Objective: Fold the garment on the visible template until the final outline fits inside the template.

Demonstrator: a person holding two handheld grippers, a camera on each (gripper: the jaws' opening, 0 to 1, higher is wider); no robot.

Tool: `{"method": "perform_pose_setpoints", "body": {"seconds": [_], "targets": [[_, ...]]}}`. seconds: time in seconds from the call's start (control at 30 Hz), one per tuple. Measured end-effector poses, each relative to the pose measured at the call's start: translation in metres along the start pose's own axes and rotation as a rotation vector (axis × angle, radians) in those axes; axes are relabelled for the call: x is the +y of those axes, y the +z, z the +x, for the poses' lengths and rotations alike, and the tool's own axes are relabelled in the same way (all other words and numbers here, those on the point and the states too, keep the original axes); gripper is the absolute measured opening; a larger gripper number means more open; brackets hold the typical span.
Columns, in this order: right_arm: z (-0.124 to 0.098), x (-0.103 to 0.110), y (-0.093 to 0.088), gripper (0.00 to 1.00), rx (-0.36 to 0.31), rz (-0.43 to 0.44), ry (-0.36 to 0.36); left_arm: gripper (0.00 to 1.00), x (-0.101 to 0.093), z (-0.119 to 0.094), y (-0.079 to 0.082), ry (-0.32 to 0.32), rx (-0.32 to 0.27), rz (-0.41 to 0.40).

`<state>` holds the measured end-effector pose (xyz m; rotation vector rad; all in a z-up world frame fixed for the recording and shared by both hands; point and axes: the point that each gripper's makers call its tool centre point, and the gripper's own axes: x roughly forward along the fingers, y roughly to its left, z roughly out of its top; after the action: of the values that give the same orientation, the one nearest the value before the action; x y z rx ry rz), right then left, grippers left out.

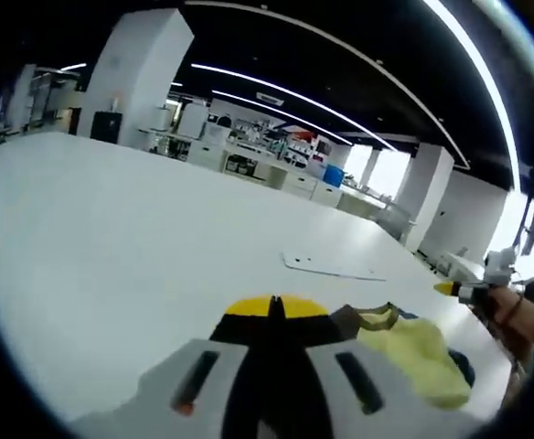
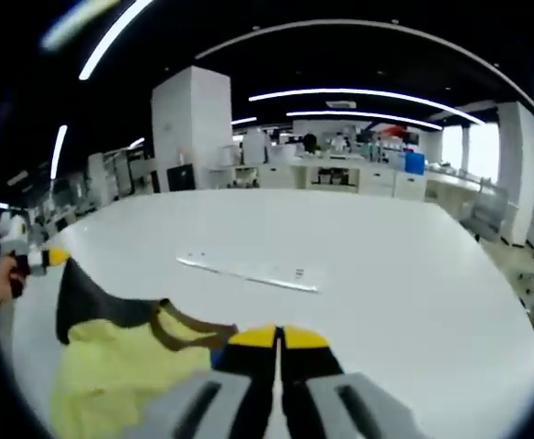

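Observation:
A yellow garment with dark sleeves and a brown collar hangs bunched over the white table. In the left gripper view the garment sits just right of my left gripper, whose yellow-tipped jaws are pressed together. The right gripper view shows that left gripper in a hand, with the garment's dark corner rising up to its tip. My right gripper is shut, and the collar runs up against its left tip. Whether it pinches cloth is hidden. The right gripper also shows at the right. The flat pale template lies farther out on the table.
A hand holds the right gripper at the table's right edge. The template lies beyond the garment on the broad white table. Desks, shelves and pillars stand far behind.

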<state>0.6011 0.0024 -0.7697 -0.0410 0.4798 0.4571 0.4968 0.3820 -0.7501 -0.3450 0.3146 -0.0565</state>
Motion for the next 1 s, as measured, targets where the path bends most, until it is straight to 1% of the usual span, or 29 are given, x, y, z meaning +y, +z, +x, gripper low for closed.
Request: {"method": "perform_pose_setpoints", "body": {"seconds": [0.03, 0.1, 0.13, 0.2, 0.23, 0.3, 0.33, 0.37, 0.47, 0.5, 0.53, 0.6, 0.67, 0.73, 0.8, 0.83, 0.87, 0.9, 0.93, 0.97, 1.0], "targets": [[0.002, 0.002, -0.001, 0.0, 0.001, -0.003, 0.002, 0.0, 0.001, 0.001, -0.002, -0.001, 0.008, -0.006], [0.003, 0.009, -0.008, 0.0, 0.022, -0.035, 0.02, 0.0, 0.005, 0.001, -0.008, 0.022, 0.024, -0.007], [0.005, 0.006, -0.013, 0.0, 0.034, -0.04, 0.024, 0.0, 0.009, 0.001, -0.012, 0.038, 0.038, -0.003], [0.006, 0.007, -0.021, 0.0, 0.057, -0.032, 0.03, 0.0, 0.015, 0.003, -0.017, 0.059, 0.055, 0.006], [0.007, 0.007, -0.022, 0.0, 0.062, -0.03, 0.03, 0.0, 0.017, 0.003, -0.02, 0.072, 0.068, 0.004], [0.005, 0.008, -0.028, 0.0, 0.083, -0.009, 0.031, 0.0, 0.026, 0.005, -0.026, 0.101, 0.092, 0.033], [0.003, 0.01, -0.028, 0.0, 0.081, -0.007, 0.038, 0.0, 0.029, 0.005, -0.028, 0.111, 0.101, 0.069], [0.002, 0.013, -0.028, 0.0, 0.08, -0.003, 0.047, 0.0, 0.028, 0.004, -0.027, 0.112, 0.096, 0.087], [0.0, 0.016, -0.023, 0.0, 0.075, 0.017, 0.061, 0.0, 0.026, -0.002, -0.027, 0.106, 0.096, 0.103], [-0.002, 0.019, -0.021, 0.0, 0.069, 0.025, 0.074, 0.02, 0.027, -0.002, -0.026, 0.106, 0.097, 0.111], [-0.004, 0.019, -0.019, 0.0, 0.068, 0.033, 0.079, 0.05, 0.027, -0.002, -0.026, 0.102, 0.098, 0.123], [-0.008, 0.021, -0.017, 0.08, 0.067, 0.033, 0.084, 0.16, 0.024, -0.009, -0.026, 0.098, 0.09, 0.137], [-0.016, 0.024, -0.016, 0.2, 0.073, 0.048, 0.095, 0.24, 0.021, -0.014, -0.026, 0.094, 0.092, 0.153], [-0.021, 0.026, -0.016, 0.32, 0.085, 0.054, 0.106, 0.3, 0.015, -0.022, -0.028, 0.085, 0.093, 0.171], [-0.027, 0.028, -0.018, 0.41, 0.091, 0.053, 0.116, 0.38, 0.013, -0.025, -0.028, 0.077, 0.095, 0.192], [-0.03, 0.03, -0.018, 0.47, 0.093, 0.051, 0.121, 0.42, 0.012, -0.027, -0.029, 0.069, 0.102, 0.205], [-0.035, 0.033, -0.02, 0.52, 0.099, 0.049, 0.127, 0.46, 0.01, -0.028, -0.031, 0.058, 0.108, 0.225], [-0.039, 0.035, -0.023, 0.56, 0.109, 0.046, 0.132, 0.48, 0.007, -0.032, -0.033, 0.038, 0.124, 0.273], [-0.046, 0.04, -0.029, 0.61, 0.135, 0.042, 0.142, 0.49, 0.006, -0.035, -0.034, 0.036, 0.131, 0.303], [-0.051, 0.043, -0.031, 0.65, 0.133, 0.041, 0.142, 0.51, 0.004, -0.038, -0.037, 0.032, 0.142, 0.334], [-0.054, 0.044, -0.035, 0.67, 0.137, 0.04, 0.144, 0.52, 0.002, -0.043, -0.041, 0.022, 0.166, 0.362]]}}
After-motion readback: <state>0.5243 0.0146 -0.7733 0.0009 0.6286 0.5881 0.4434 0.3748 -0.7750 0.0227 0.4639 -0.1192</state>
